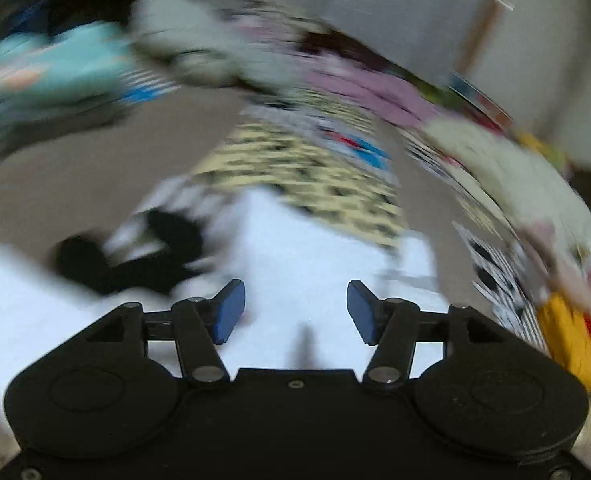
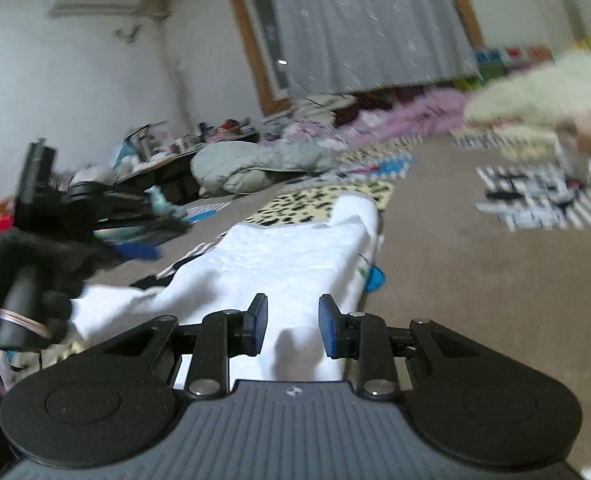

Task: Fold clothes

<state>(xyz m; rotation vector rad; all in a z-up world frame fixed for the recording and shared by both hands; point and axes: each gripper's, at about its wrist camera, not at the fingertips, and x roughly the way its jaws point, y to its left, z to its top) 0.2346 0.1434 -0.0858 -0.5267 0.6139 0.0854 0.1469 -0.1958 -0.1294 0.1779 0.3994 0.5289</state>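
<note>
At the bottom of the left wrist view, the left gripper [image 1: 295, 312] has its blue pads [image 1: 229, 312] spread wide apart with nothing between them, hanging over a white garment [image 1: 315, 248] that fills the lower middle of the frame. The whole view is smeared with blur. A black cloth [image 1: 135, 256] lies at the garment's left edge, and a yellow cloth with black marks [image 1: 311, 176] sits just above it at frame centre. Heaps of clothes [image 1: 375, 88] arc across the top and down the right side.

In the right wrist view the right gripper [image 2: 292, 326] is at bottom centre, its jaws parted with a clear gap, pads on either side of the white garment [image 2: 287, 256] but not pinching it. The garment stretches up from the gripper to mid-frame over a brown floor [image 2: 475, 280]. At the left edge a gloved hand [image 2: 23, 280] grips the handle of the left gripper [image 2: 135, 252], which is blurred. A grey bundle [image 2: 251, 164] lies in the middle distance, a cream pile [image 2: 535, 96] at upper right, and a curtain [image 2: 355, 20] at the top.
</note>
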